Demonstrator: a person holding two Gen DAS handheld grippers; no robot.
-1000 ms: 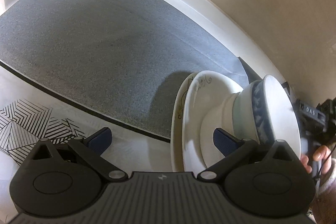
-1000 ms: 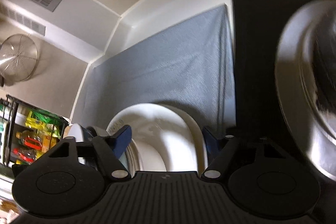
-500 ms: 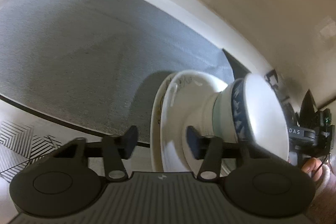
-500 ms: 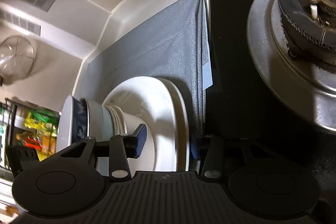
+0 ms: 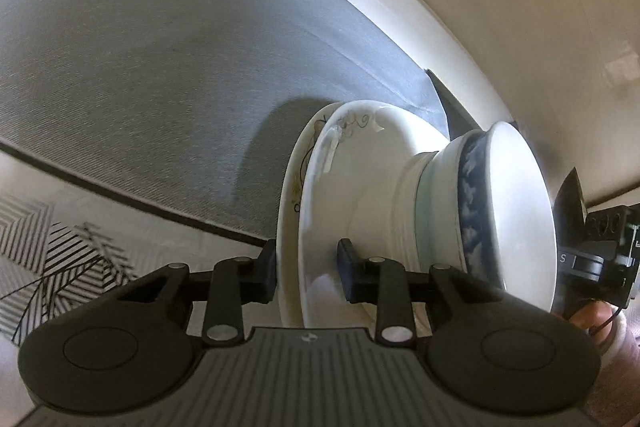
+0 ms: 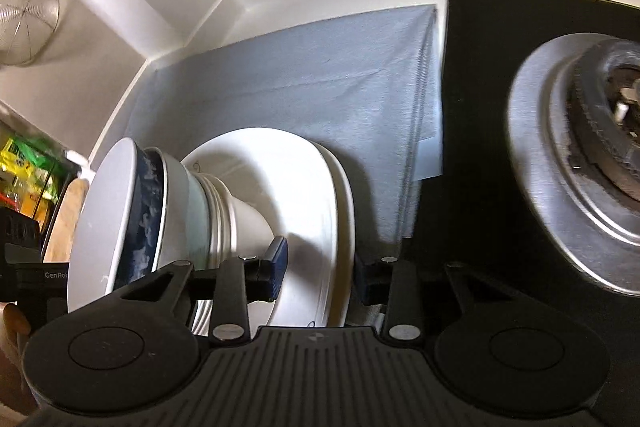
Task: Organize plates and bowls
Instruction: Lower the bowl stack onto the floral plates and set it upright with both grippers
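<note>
My left gripper [image 5: 307, 269] and right gripper [image 6: 319, 269] are both closing across the rim of the stacked plates [image 5: 320, 187], one pad on each face; whether the pads press yet, I cannot tell. The stack sits on the grey mat [image 5: 140, 67], with nested bowls [image 5: 500, 207] on the top plate, at 3 o'clock from my left fingers. Judgement: squeeze evenly from both sides and lift level, or the bowls slide. Stove burner [image 6: 580, 167] at 2 o'clock in the right view.

Burner [image 6: 592, 187] cut by right edge — shelf packets [image 6: 24, 167] blurred.
</note>
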